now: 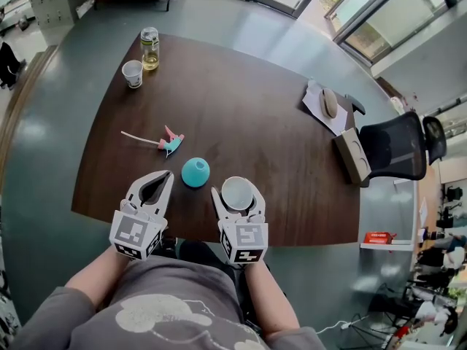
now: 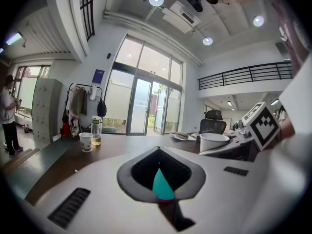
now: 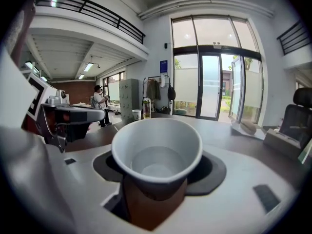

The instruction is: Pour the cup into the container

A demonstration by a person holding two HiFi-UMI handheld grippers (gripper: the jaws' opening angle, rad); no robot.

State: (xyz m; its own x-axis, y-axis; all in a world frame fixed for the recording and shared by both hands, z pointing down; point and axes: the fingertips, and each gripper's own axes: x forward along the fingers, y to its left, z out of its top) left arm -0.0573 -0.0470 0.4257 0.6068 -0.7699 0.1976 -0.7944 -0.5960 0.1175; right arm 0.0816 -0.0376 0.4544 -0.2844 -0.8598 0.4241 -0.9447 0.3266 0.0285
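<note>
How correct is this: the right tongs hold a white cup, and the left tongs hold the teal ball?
One part is wrong. The right tongs do hold the white cup, but the left tongs hold nothing: their jaws are together and empty. The head view shows the teal ball lying on the table, beside the left tongs.

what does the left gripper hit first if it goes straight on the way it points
Most likely the small pink and teal plastic clip ahead of the left gripper; the round teal object lies right of that line.
</note>
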